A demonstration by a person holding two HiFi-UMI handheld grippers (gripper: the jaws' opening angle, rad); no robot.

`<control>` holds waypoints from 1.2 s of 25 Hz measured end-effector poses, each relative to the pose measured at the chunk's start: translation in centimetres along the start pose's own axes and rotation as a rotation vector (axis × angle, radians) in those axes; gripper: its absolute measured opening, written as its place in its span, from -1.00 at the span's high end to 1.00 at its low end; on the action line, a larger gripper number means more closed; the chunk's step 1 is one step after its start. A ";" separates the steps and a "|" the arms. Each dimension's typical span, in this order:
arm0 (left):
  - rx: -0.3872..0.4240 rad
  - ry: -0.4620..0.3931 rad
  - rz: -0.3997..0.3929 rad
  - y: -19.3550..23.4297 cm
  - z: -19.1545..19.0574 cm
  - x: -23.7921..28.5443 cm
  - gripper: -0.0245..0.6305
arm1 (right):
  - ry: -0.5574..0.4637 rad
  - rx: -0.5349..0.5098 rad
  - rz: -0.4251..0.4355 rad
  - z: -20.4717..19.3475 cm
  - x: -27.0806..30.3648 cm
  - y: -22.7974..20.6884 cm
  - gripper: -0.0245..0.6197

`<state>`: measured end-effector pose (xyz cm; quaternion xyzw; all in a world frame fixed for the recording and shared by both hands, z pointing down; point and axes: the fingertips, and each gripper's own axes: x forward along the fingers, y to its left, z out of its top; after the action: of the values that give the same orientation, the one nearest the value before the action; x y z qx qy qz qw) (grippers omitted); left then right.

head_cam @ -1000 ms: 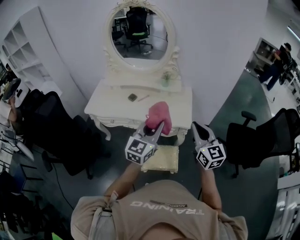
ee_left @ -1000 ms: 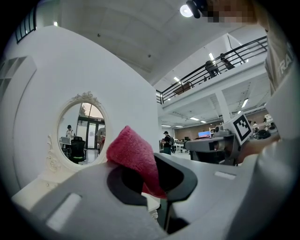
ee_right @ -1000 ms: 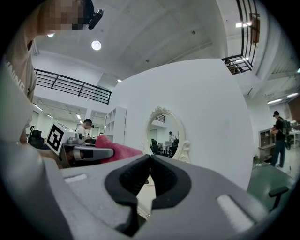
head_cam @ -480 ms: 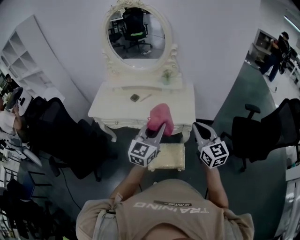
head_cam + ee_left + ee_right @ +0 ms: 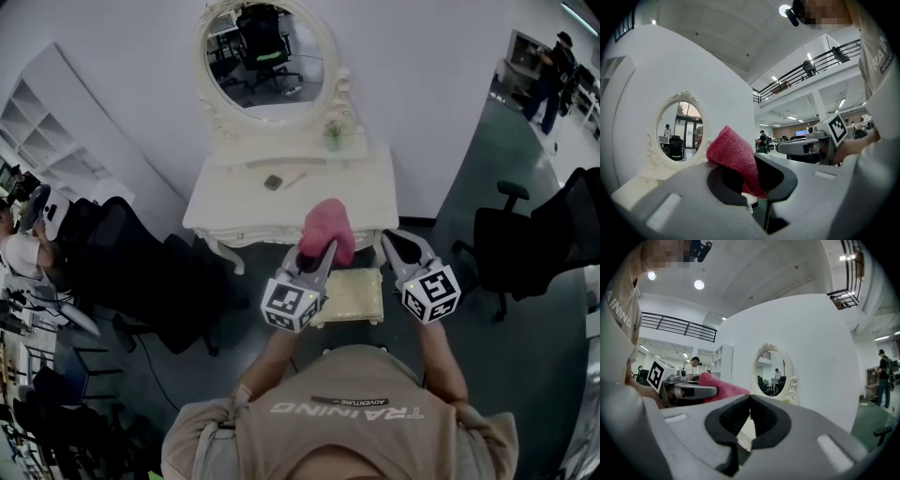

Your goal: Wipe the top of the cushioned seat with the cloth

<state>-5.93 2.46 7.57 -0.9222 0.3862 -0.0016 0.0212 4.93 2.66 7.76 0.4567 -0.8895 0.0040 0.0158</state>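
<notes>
the left gripper [image 5: 317, 255] has its fingers clamped on the pink cloth [image 5: 328, 228]. the cloth is bunched into a soft wedge. its long axis runs on along the fingers and its free end points away from the person, toward the white dressing table's tabletop [image 5: 246, 208] and the oval mirror [image 5: 265, 58]. in the left gripper view the cloth [image 5: 732, 151] rises from between the dark pads, tilted left toward the mirror. it is held in the air, off the seat.

the cushioned seat [image 5: 354, 296] is a pale rectangle on the floor just in front of the dressing table, long side left to right, showing between the two marker cubes.

the right gripper [image 5: 750, 412] has its fingers together with nothing between them. it is level with the left gripper, above the seat's right end.
</notes>
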 end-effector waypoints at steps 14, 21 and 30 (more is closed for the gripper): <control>-0.019 0.001 0.016 0.1 -0.2 -0.8 0.80 | -0.001 -0.025 0.007 0.6 -0.5 0.5 0.91; -0.012 -0.016 0.001 -0.3 0.0 -0.5 0.80 | -0.010 -0.033 -0.012 0.8 -1.2 0.4 0.91; -0.020 -0.002 -0.014 -1.1 -0.9 -0.9 0.80 | -0.016 -0.014 -0.026 0.7 -2.2 0.9 0.91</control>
<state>-5.76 3.79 8.52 -0.9250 0.3798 0.0031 0.0123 5.47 4.97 7.03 0.4684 -0.8834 -0.0060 0.0120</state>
